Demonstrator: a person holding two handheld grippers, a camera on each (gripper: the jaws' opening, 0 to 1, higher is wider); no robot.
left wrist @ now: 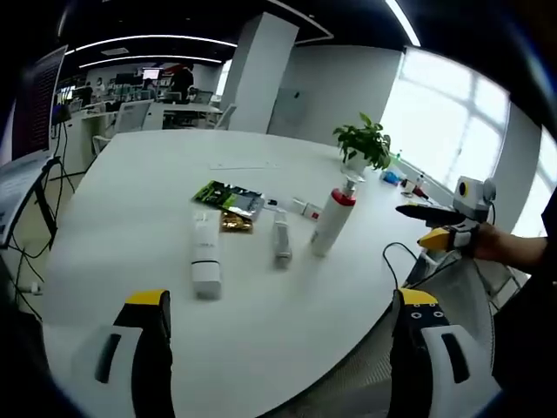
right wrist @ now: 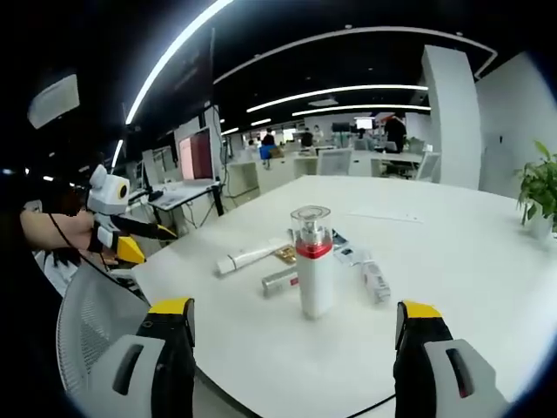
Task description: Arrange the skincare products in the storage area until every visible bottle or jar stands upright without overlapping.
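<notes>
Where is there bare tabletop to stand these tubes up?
Bare room lies on the white table left of the lying white tube, and on the near strip between that tube and the table edge. Beyond the upright pump bottle, toward the potted plant, it is also open. It is crowded around the green packet and the silver tube.

The left gripper (left wrist: 277,344) and right gripper (right wrist: 296,348) each had pale grey jaws, black inner faces and yellow tips.
</notes>
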